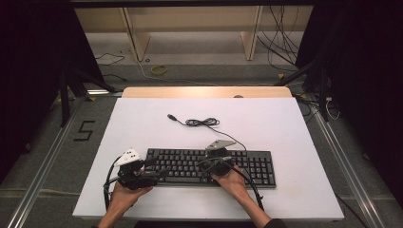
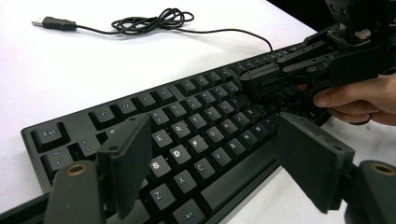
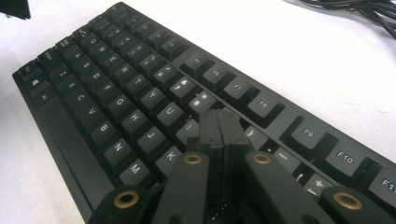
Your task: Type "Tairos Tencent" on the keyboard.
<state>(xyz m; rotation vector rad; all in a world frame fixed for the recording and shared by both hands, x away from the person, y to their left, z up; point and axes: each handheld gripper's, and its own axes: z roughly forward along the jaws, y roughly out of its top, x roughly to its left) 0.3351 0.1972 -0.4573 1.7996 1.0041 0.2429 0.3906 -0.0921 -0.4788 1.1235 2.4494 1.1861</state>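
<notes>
Black keyboard: flat on white table, near its front edge, USB cable lying unplugged behind it. Right gripper: jaws pressed together, empty, tips over the upper letter rows, apparently mid key-press. Left gripper: jaws wide, empty, hovering over the keyboard's left end. Typing appears barely begun.

A black full-size keyboard lies flat, keys up, near the front edge of the white counter, its long side running left to right, while its thin black cable leads from the back edge into a loose coil and ends in a USB plug.
</notes>
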